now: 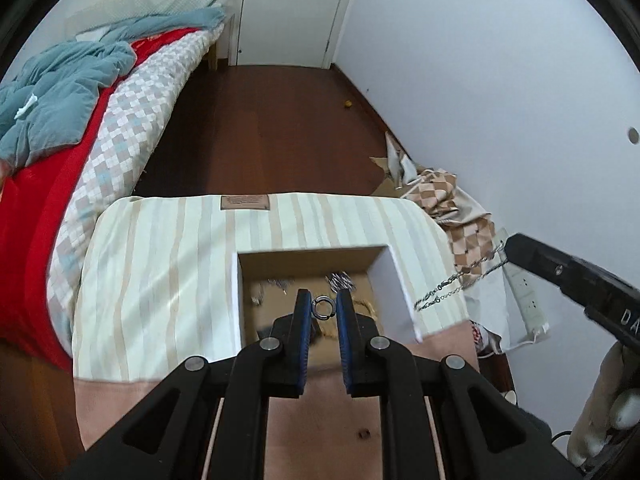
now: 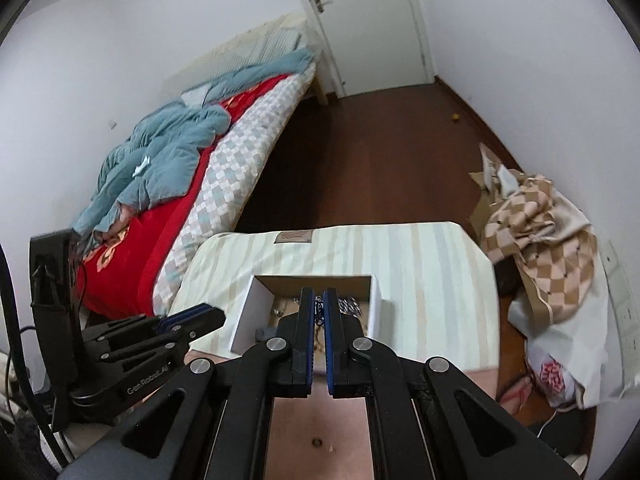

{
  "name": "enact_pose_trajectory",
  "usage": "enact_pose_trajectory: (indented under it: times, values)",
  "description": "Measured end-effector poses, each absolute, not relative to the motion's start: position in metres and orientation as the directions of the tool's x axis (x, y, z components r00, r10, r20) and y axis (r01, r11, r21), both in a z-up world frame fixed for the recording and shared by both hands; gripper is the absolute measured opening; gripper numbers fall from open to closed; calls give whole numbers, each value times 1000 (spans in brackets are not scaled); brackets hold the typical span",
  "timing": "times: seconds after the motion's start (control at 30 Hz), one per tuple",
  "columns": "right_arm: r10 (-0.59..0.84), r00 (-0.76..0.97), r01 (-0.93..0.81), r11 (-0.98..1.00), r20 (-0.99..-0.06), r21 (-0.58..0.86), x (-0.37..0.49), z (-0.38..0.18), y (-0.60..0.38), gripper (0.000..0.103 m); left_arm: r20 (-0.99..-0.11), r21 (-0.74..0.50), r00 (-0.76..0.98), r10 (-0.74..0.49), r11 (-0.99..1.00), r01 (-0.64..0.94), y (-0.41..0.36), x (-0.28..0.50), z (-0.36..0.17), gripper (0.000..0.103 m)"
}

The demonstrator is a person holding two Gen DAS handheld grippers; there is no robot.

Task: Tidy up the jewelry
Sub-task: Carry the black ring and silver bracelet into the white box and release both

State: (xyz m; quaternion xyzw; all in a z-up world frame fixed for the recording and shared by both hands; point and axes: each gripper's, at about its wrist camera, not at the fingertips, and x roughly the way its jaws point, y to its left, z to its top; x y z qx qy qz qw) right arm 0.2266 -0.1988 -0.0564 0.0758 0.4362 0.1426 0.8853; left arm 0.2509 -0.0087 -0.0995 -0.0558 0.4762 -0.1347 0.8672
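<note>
A white-walled cardboard box [image 1: 394, 280] with loose jewelry inside sits on a striped cushion [image 1: 160, 280]. My left gripper [image 1: 324, 308] is shut on a small silver ring [image 1: 323, 307] and holds it over the box. My right gripper [image 2: 319, 308] is shut on a silver chain [image 2: 319, 312] above the same box [image 2: 256, 300]. In the left wrist view the chain [image 1: 452, 284] hangs from the right gripper's fingertips [image 1: 516, 248] beside the box's right wall. Silver pieces [image 1: 340, 280] lie at the back of the box.
The cushion rests on a pinkish table [image 1: 320, 420]. A bed [image 1: 80, 160] with red and blue covers stands to the left. Checkered cloth and bags [image 2: 540, 232] are piled by the right wall. A black stand [image 2: 52, 280] is at the left in the right wrist view.
</note>
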Motion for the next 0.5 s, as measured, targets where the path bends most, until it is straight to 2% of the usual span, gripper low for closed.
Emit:
enact_pose_trajectory:
  times: [0.23,0.5]
  values:
    - [292,449,-192,955,-845,228,293,-109,-173,4,-869,-210,421,-260,964,162,-8,301,-143,10]
    - [251,376,-191,963,-892,190,313,-151,-164,4,-913,-217,324,-247,968,126,-5,329,-179,11]
